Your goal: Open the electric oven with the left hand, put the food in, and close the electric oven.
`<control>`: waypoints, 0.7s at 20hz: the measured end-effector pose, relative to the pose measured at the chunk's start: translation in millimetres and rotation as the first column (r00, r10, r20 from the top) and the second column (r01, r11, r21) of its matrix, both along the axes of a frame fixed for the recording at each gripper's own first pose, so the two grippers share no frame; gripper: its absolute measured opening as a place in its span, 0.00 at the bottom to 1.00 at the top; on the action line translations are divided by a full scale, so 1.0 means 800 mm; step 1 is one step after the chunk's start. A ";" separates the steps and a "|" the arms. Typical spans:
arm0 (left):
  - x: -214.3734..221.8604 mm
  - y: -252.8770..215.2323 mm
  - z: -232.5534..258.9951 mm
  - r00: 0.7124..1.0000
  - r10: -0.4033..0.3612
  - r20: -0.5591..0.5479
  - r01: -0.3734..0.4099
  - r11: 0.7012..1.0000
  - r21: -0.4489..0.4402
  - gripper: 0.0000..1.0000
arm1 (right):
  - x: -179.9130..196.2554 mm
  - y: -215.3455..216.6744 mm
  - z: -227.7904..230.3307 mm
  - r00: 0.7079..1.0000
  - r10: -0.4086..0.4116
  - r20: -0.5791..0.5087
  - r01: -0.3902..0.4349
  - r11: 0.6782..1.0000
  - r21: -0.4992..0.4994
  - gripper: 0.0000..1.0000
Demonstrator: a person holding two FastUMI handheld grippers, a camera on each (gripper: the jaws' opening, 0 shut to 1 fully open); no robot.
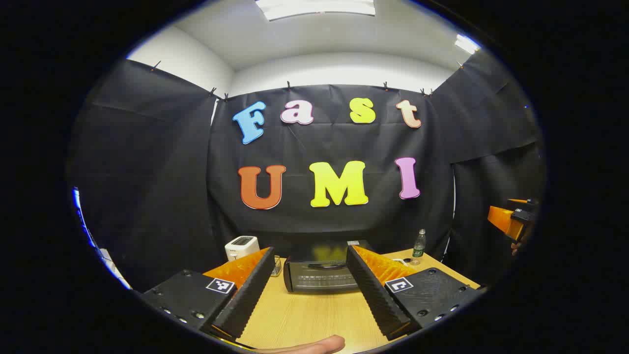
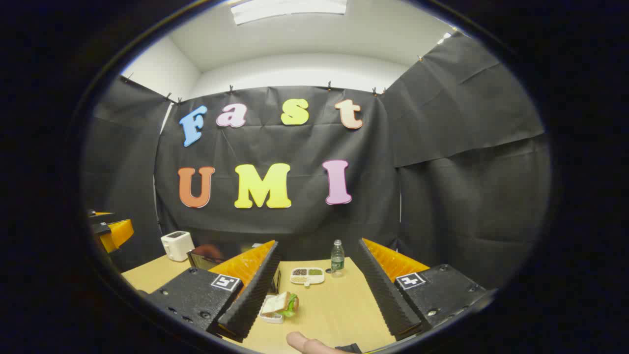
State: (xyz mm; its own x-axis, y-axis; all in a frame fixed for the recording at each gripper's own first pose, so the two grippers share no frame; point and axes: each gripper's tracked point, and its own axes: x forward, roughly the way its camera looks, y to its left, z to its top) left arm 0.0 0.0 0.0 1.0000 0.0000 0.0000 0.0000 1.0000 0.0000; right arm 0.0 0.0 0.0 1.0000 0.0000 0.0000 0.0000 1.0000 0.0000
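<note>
A light wooden counter [image 1: 304, 314] runs across the bottom of both views, backed by the black cloth wall of the booth.

In the left gripper view the electric oven [image 1: 319, 275] stands toward the back of the counter, straight ahead between the fingers of the left tongs [image 1: 310, 270]. It is a dark box with its long axis running side to side; its glass door faces the camera, is closed, and carries a handle bar along its top edge. In the right gripper view one corner of the oven [image 2: 204, 256] shows behind the left finger.

The left tongs are spread wide and hold nothing, well short of the oven. The right tongs [image 2: 317, 265] are likewise wide apart and empty, above the counter.

A white toaster [image 1: 242, 247] sits left of the oven, near the wall. A sandwich [image 2: 279, 305] with green lettuce lies on a small white dish on the counter, just beside the inner edge of the right tongs' left finger, its long side slanting up to the right. Behind it lies a white divided dish [image 2: 307, 275] of small foods, and beside that a clear bottle [image 2: 337, 256] stands upright.

A fingertip [image 1: 314, 345] shows at the bottom of each view.
</note>
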 end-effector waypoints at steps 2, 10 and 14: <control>0.003 -0.002 -0.005 1.000 -0.003 -0.011 0.003 1.000 -0.003 0.95 | -0.002 -0.004 0.001 1.000 -0.001 0.004 0.001 1.000 0.004 0.96; 0.024 -0.018 -0.022 0.998 -0.044 -0.034 0.044 0.999 -0.003 0.95 | -0.004 -0.014 0.005 0.999 0.001 0.034 -0.001 1.000 -0.011 0.96; 0.047 -0.017 -0.025 0.998 -0.038 -0.044 0.038 0.999 -0.009 0.95 | 0.005 -0.012 0.003 0.999 0.019 0.035 -0.018 1.000 -0.011 0.96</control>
State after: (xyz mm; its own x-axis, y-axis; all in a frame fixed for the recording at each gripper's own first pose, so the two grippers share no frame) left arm 37.2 -13.6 -20.1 0.9983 -0.0381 -0.0437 0.0378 0.9992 -0.0094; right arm 3.7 -9.6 2.2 0.9992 0.0188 0.0348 -0.0184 0.9998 -0.0112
